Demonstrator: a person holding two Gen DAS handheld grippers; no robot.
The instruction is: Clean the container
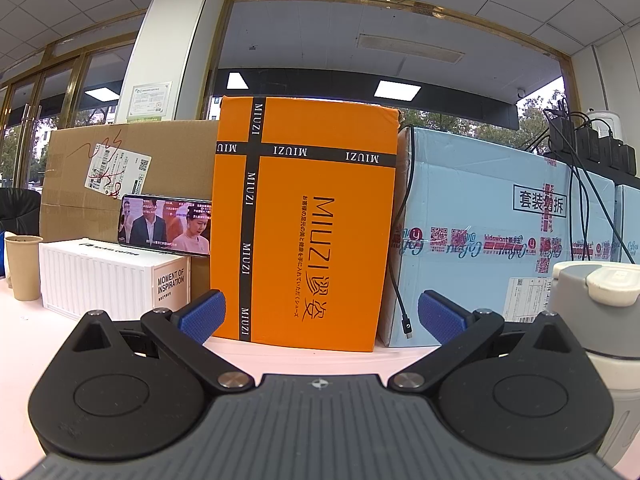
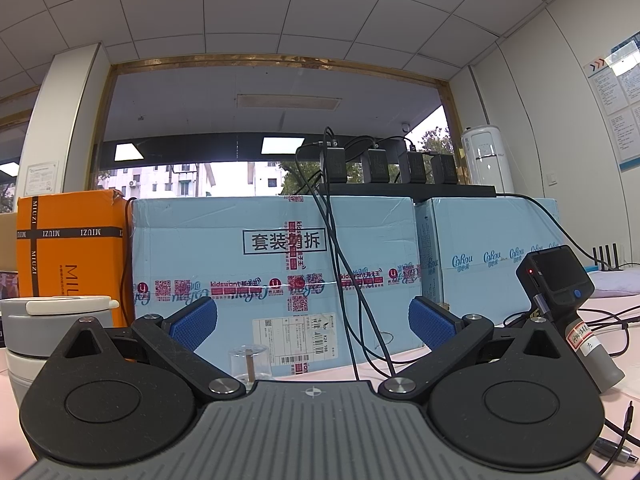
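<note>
Currently both tools sit low over the pale pink table [image 1: 312,354], fingers spread wide, nothing between them.

Left gripper [image 1: 322,316]: released, blue pads [image 1: 202,316] far apart. Straight ahead of it stands an orange box [image 1: 306,220], upright on the table. Left of that box, a brown carton [image 1: 132,176] with a phone [image 1: 165,226] leaning against it, screen lit, resting on a white ribbed box [image 1: 108,280]. Farther left, a paper cup [image 1: 23,266]. Right of the orange box, a light blue carton [image 1: 480,236]; a black cable [image 1: 400,240] hangs down in the gap between the two. The container [image 1: 600,312], white body with grey lid and cream flip cap, stands just beside the right finger, at the frame's right edge. Not touched.

Right gripper [image 2: 312,322]: also released, pads [image 2: 434,322] well apart. The same container [image 2: 44,332] is to its left, just beyond the left finger, partly hidden by the tool body. Ahead and low, between the fingers, a small clear glass [image 2: 250,362] with a thin stick standing inside it. Behind that, the blue carton [image 2: 276,264], with a row of black chargers [image 2: 390,166] on a shelf over it and cables [image 2: 344,272] trailing down its face. To the right, a handheld camera [image 2: 560,284] on a grey grip, red light on, near the right finger.
</note>
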